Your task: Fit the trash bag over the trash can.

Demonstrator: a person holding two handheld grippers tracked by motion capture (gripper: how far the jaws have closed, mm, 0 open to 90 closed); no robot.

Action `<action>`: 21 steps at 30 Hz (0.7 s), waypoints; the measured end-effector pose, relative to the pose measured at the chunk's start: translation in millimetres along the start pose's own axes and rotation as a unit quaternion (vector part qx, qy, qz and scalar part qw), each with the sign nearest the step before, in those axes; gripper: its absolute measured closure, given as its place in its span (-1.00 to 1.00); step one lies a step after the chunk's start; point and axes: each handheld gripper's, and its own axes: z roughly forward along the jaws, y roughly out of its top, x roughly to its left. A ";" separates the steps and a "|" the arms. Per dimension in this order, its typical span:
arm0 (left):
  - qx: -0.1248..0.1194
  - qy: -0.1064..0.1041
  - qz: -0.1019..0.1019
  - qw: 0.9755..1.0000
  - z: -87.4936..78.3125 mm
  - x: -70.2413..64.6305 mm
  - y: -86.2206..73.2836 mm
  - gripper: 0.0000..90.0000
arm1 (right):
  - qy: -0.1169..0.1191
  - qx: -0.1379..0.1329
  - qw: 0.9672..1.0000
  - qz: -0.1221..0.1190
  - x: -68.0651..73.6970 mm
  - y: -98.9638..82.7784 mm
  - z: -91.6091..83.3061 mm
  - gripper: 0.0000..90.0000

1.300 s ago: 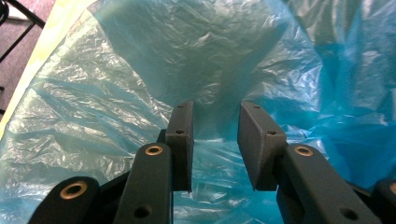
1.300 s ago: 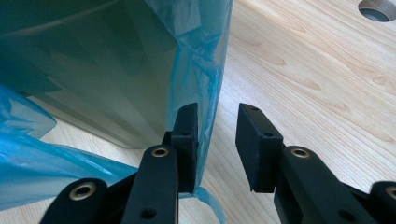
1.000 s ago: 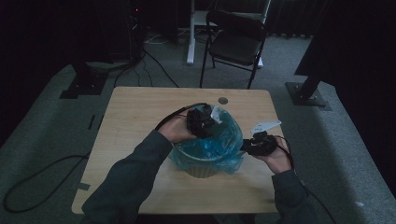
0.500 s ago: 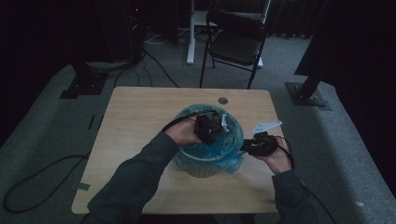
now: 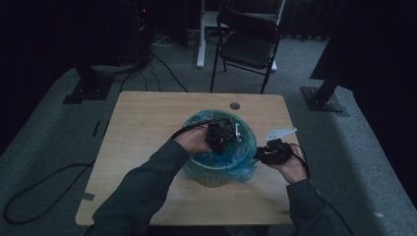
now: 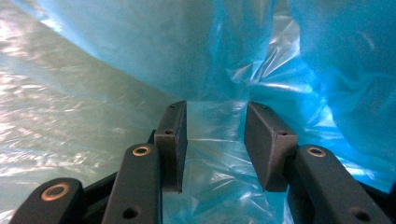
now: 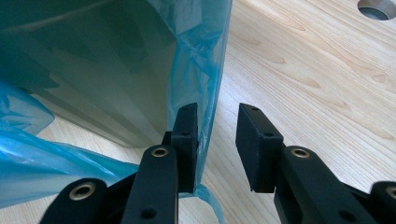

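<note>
One bin (image 5: 216, 169), pale and round, near the middle of the table (image 5: 147, 128), a little toward the near edge. One blue bag (image 5: 246, 147) lining it, folded out over the rim and hanging down the outside. Two grippers, one per hand. Left gripper (image 5: 222, 136) down inside the mouth of the bin, jaws apart with bag film (image 6: 215, 126) between the pads (image 6: 173, 135) but not pinched; jaws just been opening. Right gripper (image 5: 265, 153) just outside the bin on the right, level with the rim, jaws parted; a hanging fold of bag (image 7: 205, 70) lying against the inner face of one pad (image 7: 187, 135), the other pad clear of it, so nothing clamped. Two dark sleeves reaching in from the near edge. One cable (image 5: 189, 129) looping from the left gripper, one grey three-cornered plate (image 5: 280, 132) atop the right. Table of light wood grain, bare apart from the bin, with one round hole (image 5: 235, 105) near the far edge. Grey carpet (image 5: 49, 123) all round. One black folding chair (image 5: 248, 46) beyond the far edge, one white post (image 5: 201, 34) to its left, two dark stand feet: one far left (image 5: 86, 91), one far right (image 5: 324, 101). One loose cable (image 5: 44, 184) curling over the floor at near left. Room dim, black at the back.
</note>
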 end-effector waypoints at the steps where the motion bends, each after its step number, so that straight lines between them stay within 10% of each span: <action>1: -0.009 0.002 -0.004 1.000 -2.8 1.0 -1.5 0.33 | 0.000 0.000 1.000 0.001 -0.2 -0.3 -0.3 0.53; 13: -0.065 0.012 -0.029 0.997 -31.1 7.0 -13.8 0.33 | 0.000 0.000 1.000 0.000 -0.1 -1.1 0.1 0.53; 14: -0.097 0.018 -0.053 0.994 -47.7 13.6 -25.8 0.33 | 0.000 0.001 1.000 0.000 -0.3 -1.1 -0.4 0.53; 21: -0.126 0.032 -0.074 0.989 -65.5 17.6 -42.0 0.33 | 0.000 0.000 1.000 0.001 -0.7 -1.6 -0.2 0.53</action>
